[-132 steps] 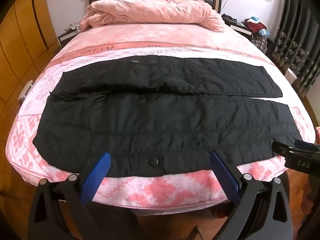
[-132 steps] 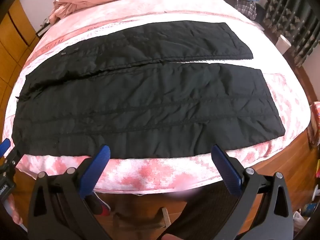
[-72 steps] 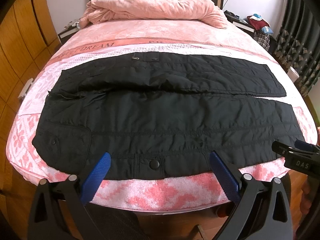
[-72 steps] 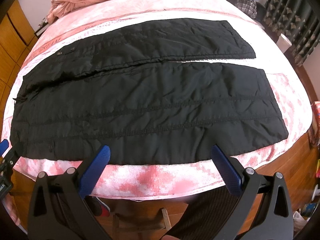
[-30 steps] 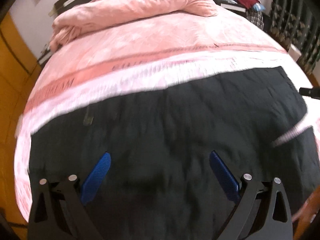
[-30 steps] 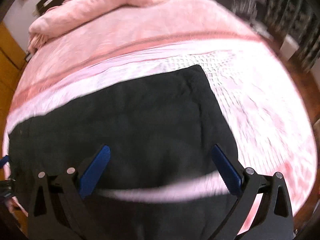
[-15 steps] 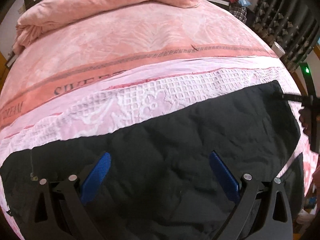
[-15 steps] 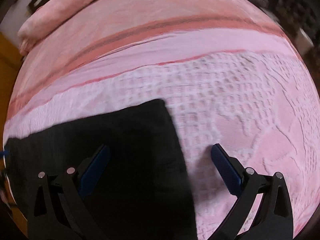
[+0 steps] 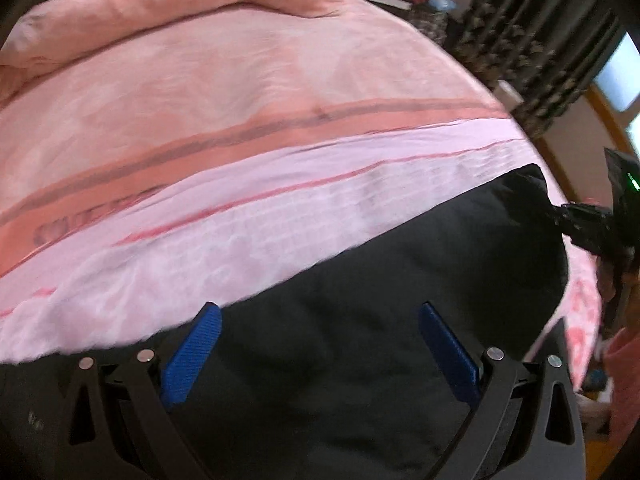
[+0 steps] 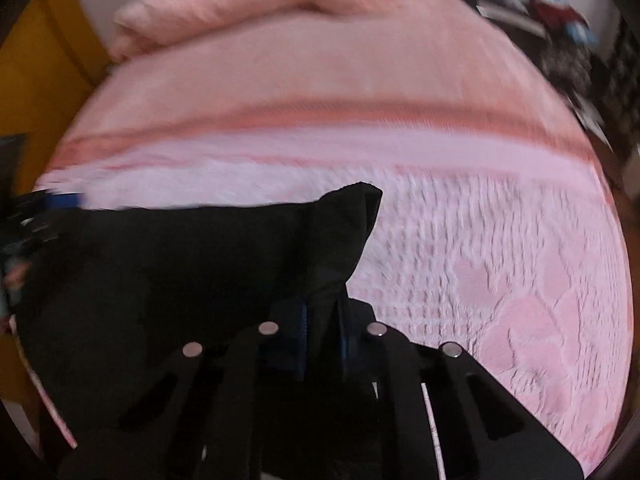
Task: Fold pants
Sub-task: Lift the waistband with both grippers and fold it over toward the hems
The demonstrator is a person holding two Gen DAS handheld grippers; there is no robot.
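Two grippers work one pair of black quilted pants [image 9: 360,320] spread across the pink bedspread [image 9: 280,184]. Right gripper [image 10: 322,344]: jaws closed on the far cuff corner, fabric peaking toward 12 o'clock. Left gripper [image 9: 316,344]: jaws wide apart, holding nothing, fabric directly beneath and its far edge at 11 o'clock. Long axis runs 9 to 3 o'clock. Judgement: left gripper still needs the waist-end edge before folding.
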